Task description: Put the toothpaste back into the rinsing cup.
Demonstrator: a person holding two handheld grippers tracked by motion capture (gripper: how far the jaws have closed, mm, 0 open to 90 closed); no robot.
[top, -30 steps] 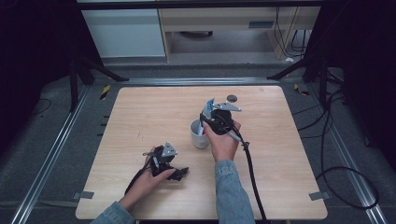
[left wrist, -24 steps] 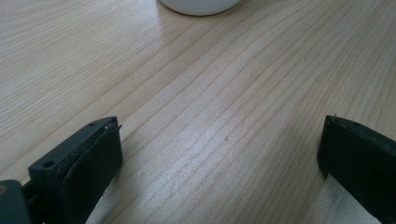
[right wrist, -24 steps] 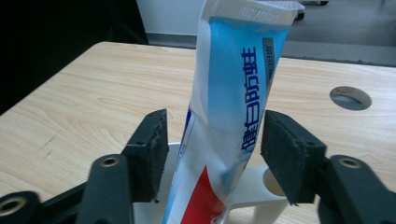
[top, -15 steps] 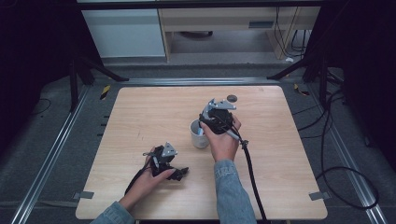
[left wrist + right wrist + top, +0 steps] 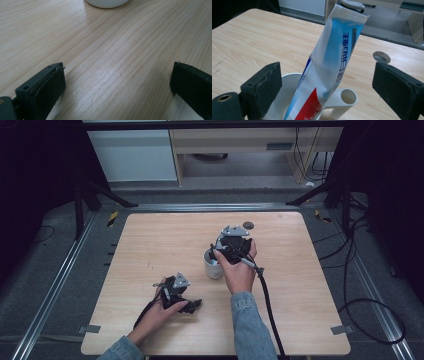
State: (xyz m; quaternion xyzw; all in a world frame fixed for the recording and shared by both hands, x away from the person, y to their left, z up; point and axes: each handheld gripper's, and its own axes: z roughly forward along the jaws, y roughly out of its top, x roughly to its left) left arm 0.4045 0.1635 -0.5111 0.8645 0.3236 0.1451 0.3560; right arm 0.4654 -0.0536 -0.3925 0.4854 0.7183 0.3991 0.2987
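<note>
- I judge the placing step is about finished: the toothpaste tube stands tilted in the white cup, centre of the high view, leaning toward the upper right in the right gripper view.
- My right gripper has just been opening; its jaws stand wide either side of the tube, pads clear of it.
- My left gripper rests at lower left, jaws apart over the bare table.
- Next I would lift the right hand straight away without knocking the tube.
- The tube's lower end is hidden inside the cup; the small round disc beyond I cannot identify.
</note>
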